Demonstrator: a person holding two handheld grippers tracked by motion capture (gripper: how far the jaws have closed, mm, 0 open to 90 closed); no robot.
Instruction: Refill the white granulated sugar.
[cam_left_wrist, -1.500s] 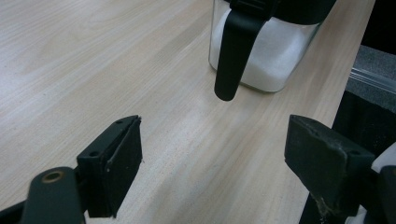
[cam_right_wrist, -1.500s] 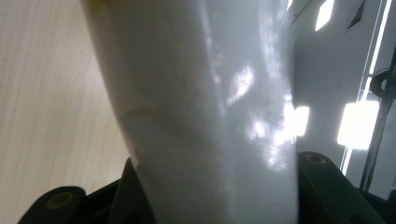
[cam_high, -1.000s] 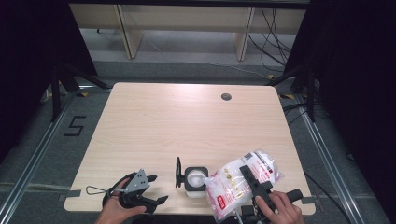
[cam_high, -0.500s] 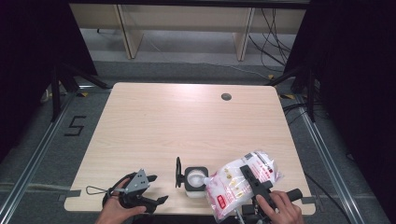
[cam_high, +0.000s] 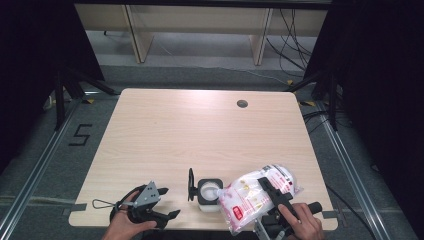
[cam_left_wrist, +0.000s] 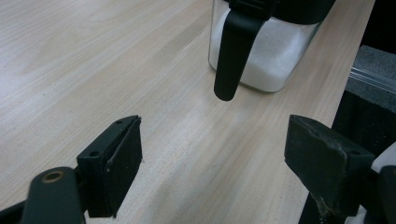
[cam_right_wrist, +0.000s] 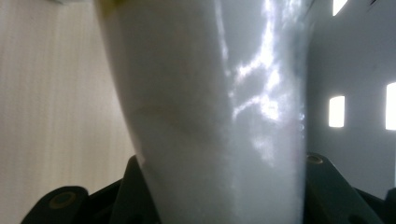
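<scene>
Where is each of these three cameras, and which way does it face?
High view: above the person's side, facing forward and down on the table; both hands, left gripper, right gripper.
Left gripper view: rides that gripper, looking between open jaws at the jar.
Right gripper view: rides that gripper, close on the clamped bag.
Shared: jar and bag appear from above too.

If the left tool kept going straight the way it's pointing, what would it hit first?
Probably the jar's black hanging lid, with the jar of white powder just behind it; depth is hard to judge. The left tool is open, with bare table between.
</scene>
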